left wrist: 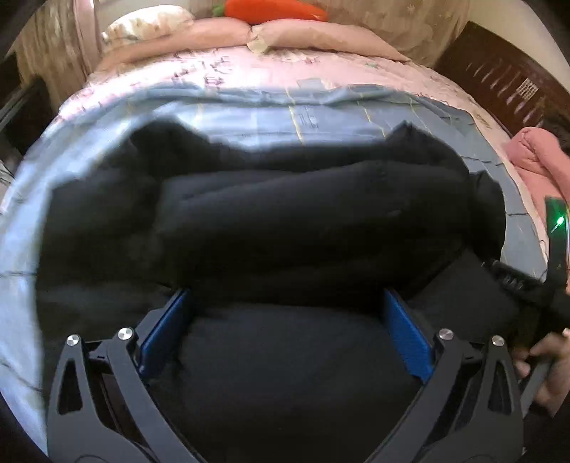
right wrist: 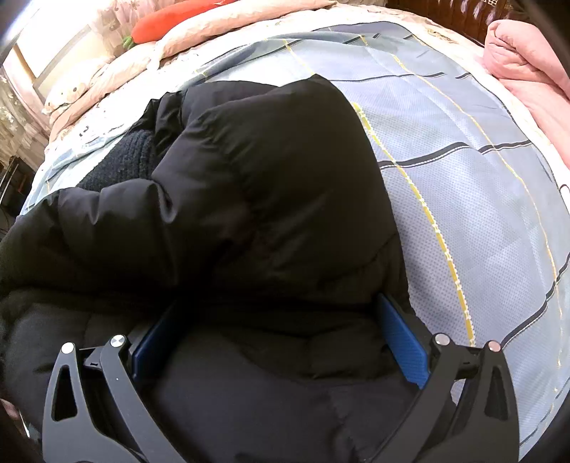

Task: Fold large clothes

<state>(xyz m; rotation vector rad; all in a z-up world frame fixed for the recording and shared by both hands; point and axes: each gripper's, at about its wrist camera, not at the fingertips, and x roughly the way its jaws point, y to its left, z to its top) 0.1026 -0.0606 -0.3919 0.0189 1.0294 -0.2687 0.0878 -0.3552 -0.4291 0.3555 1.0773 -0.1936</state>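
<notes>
A large black puffer jacket (left wrist: 285, 220) lies bunched on the blue checked sheet of the bed. My left gripper (left wrist: 285, 302) is open, its blue pads (left wrist: 164, 334) spread wide over the jacket's near edge. The same jacket (right wrist: 256, 185) fills the right wrist view, with a black knit cuff (right wrist: 124, 160) at its left. My right gripper (right wrist: 281, 313) is open too, its blue pads (right wrist: 402, 342) astride the jacket's padded edge. The right gripper's body and the hand holding it (left wrist: 541, 352) show at the right edge of the left wrist view.
The blue checked sheet (right wrist: 463, 199) lies over a pink quilt (left wrist: 249, 67). Pillows and an orange carrot plush (left wrist: 274, 9) sit at the head of the bed. A rolled pink duvet (right wrist: 527, 60) lies at the right. A dark wooden cabinet (left wrist: 498, 78) stands beyond.
</notes>
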